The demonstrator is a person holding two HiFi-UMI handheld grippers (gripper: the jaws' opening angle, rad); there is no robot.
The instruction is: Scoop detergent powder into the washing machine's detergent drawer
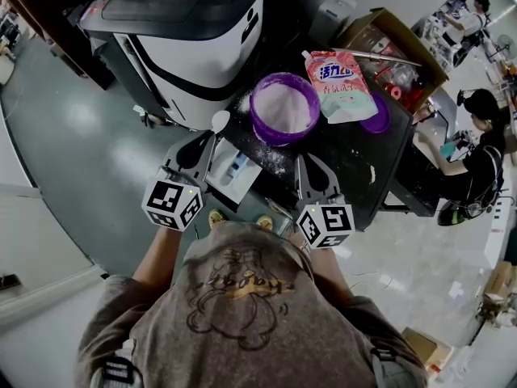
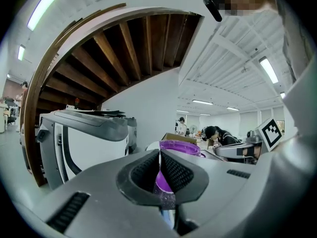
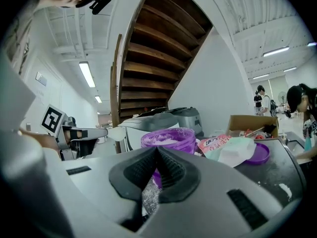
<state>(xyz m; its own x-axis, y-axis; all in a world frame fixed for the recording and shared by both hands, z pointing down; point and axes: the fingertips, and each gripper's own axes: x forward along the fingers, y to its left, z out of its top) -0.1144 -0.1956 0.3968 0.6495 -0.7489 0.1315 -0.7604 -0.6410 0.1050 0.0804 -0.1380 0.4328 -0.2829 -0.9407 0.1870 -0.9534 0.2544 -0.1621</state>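
Black tabletop [image 1: 339, 162] carries a pink-and-white detergent pouch [image 1: 339, 83], its blue characters unreadable, beside a round purple powder tub [image 1: 283, 139]. Left tool [image 1: 210, 138] grips a white plastic spoon [image 1: 220, 121]; right tool [image 1: 302, 164] is closed and empty.

The only lettering is on the pink-and-white detergent bag [image 1: 339, 86], which lies on the desk [image 1: 359, 152] just right of the purple tub [image 1: 284, 107]. It has large blue Chinese characters near the top and a smaller red line beneath. Both are too small to read with certainty.
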